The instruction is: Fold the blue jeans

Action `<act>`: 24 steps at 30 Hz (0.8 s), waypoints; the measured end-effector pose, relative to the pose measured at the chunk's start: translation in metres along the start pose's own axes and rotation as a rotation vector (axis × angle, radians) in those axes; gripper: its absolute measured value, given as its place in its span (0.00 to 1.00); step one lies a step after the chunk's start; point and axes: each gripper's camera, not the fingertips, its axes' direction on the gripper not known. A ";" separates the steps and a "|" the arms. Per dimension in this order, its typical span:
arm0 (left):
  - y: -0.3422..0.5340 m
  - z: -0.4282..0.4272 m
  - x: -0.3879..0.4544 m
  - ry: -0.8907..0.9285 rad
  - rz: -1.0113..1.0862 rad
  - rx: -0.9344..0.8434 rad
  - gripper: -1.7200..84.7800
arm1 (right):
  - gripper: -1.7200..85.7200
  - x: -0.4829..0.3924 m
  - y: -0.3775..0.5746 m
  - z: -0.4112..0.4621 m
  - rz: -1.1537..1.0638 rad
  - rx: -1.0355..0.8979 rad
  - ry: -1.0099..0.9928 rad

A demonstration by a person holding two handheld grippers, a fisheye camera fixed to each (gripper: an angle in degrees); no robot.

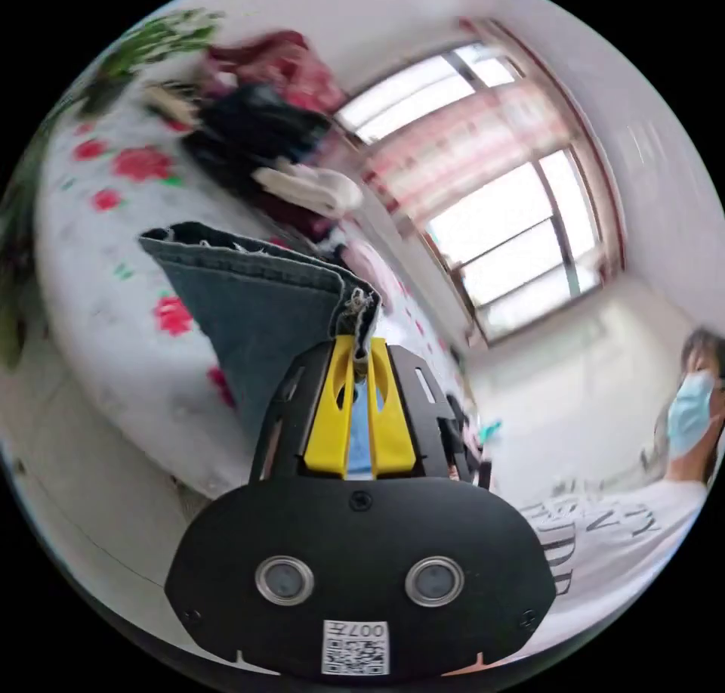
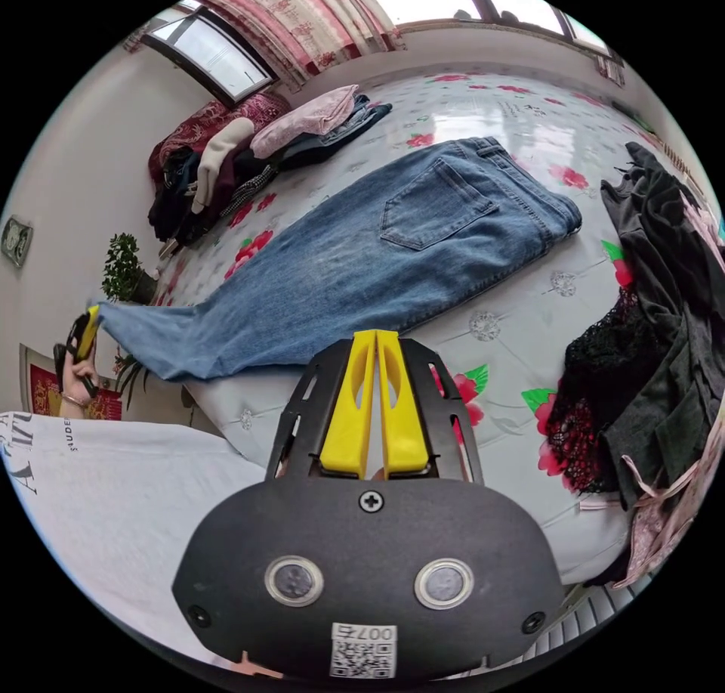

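Observation:
The blue jeans (image 2: 393, 247) lie flat on the bed, legs stacked, waistband to the right and a back pocket facing up. Their leg ends are lifted off the bed's left end by my left gripper (image 2: 84, 334), held in a hand. In the left gripper view the frayed hem (image 1: 257, 292) hangs from my left gripper (image 1: 361, 343), whose yellow jaws are shut on the hem's corner. My right gripper (image 2: 376, 336) hovers at the bed's near side just short of the jeans' lower edge. Its jaws are closed together with no cloth between them.
The bed has a white sheet with red flowers (image 2: 521, 360). A dark heap of clothes (image 2: 664, 307) lies at the right, another pile (image 2: 226, 156) at the far left corner by a window (image 1: 513, 224). A potted plant (image 2: 124, 266) stands beside the bed. A person in a white shirt (image 1: 604, 542) stands close.

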 end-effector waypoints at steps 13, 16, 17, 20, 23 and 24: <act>0.079 0.286 0.074 0.162 0.183 -0.573 0.12 | 0.02 0.043 0.004 -0.040 0.127 0.054 -0.114; 0.077 0.260 0.043 0.046 0.147 -0.509 0.12 | 0.03 0.050 -0.010 -0.039 0.115 0.055 -0.113; 0.076 0.255 0.036 0.023 0.134 -0.495 0.12 | 0.04 0.055 -0.019 -0.041 0.125 0.067 -0.103; 0.074 0.234 0.006 -0.058 0.052 -0.422 0.11 | 0.06 0.083 -0.041 -0.050 0.215 0.121 -0.133; 0.072 0.229 -0.012 -0.071 -0.001 -0.369 0.10 | 0.07 0.119 -0.060 -0.060 0.326 0.172 -0.203; 0.072 0.237 -0.016 -0.083 -0.003 -0.381 0.10 | 0.08 0.126 -0.063 -0.062 0.348 0.184 -0.204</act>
